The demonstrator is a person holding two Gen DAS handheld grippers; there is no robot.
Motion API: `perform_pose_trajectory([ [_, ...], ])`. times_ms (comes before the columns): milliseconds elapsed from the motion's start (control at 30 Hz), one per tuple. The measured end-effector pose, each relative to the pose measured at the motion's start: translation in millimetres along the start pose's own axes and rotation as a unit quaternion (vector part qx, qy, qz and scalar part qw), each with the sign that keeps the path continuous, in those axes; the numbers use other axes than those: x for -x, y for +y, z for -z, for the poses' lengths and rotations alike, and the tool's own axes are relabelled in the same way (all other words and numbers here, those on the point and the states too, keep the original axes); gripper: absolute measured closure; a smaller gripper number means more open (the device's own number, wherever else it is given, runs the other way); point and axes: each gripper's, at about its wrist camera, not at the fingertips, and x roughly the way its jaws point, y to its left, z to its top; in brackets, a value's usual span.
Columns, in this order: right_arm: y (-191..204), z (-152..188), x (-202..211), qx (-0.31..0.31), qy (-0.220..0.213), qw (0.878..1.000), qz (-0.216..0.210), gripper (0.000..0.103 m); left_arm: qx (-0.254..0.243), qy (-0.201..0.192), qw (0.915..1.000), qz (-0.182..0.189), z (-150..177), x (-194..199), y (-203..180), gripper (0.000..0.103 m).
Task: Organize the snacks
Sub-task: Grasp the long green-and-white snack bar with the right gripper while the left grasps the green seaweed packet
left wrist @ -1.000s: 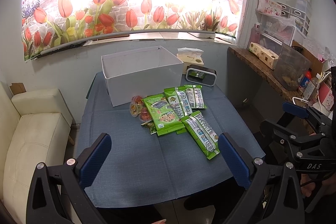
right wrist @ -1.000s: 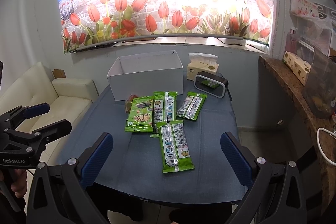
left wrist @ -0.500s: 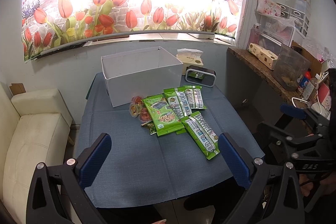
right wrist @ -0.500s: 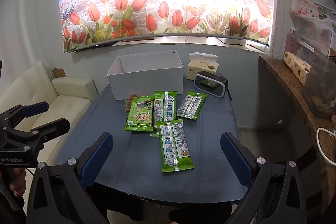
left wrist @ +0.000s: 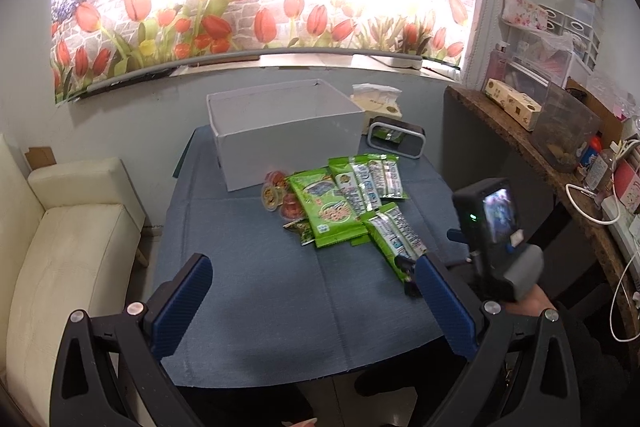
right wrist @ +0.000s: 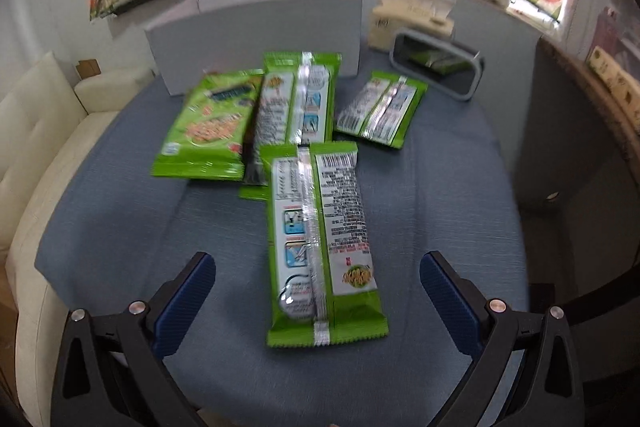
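Observation:
Several green snack packets lie on the blue table (left wrist: 256, 291) in front of an open white box (left wrist: 286, 137). The nearest packet (right wrist: 320, 243) lies lengthwise, back side up, between the open fingers of my right gripper (right wrist: 318, 297), just ahead of them. It also shows in the left wrist view (left wrist: 394, 235). Behind it lie a front-up packet (right wrist: 206, 125), a back-up packet (right wrist: 298, 97) and a smaller one (right wrist: 380, 109). Small red jelly cups (left wrist: 280, 195) sit left of the pile. My left gripper (left wrist: 312, 311) is open and empty above the near table edge. The right gripper's body (left wrist: 496, 239) shows at the right of the left wrist view.
A grey framed mirror (right wrist: 438, 69) and a tissue box (right wrist: 408, 23) stand right of the white box. A cream sofa (left wrist: 60, 251) is at the left. A cluttered wooden counter (left wrist: 548, 147) runs along the right wall.
My right gripper has moved forward and down over the table, close to the nearest green packet. It now appears inside the left wrist view. My left gripper has barely moved.

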Motion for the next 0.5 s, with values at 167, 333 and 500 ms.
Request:
perform_pose_trajectory([
  [167, -9, -6, -35, -0.012, 0.034, 0.999, -0.005, 0.005, 0.014, 0.011, 0.9998, -0.008, 4, -8, 11, 0.0],
  [333, -6, -6, -41, 0.001, 0.042, 0.999, 0.002, 0.03, 0.023, 0.022, 0.9994, -0.012, 8, -17, 16, 0.0],
  [500, -4, -3, -24, 0.0, 0.03, 0.999, -0.024, 0.033, 0.03, 0.031, 0.999, -0.01, 8, -27, 17, 0.0],
])
